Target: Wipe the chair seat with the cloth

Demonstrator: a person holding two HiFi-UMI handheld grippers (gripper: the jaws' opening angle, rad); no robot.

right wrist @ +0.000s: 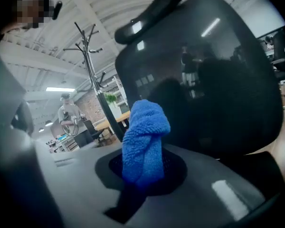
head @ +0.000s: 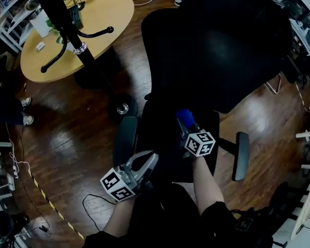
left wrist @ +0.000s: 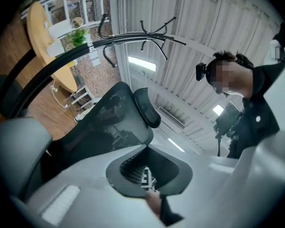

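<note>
Presently the right hand-held gripper (right wrist: 143, 174) is clamped on the blue cloth (right wrist: 145, 137), holding it upright over the black chair seat (head: 160, 133) near the backrest (head: 222, 50), while the left hand-held gripper (head: 149, 160) hovers closed and empty.

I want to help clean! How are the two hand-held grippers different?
The right hand-held gripper pinches a blue cloth; the left hand-held gripper holds nothing. The right one is over the chair seat; the left sits nearer the person. Both carry marker cubes.
</note>
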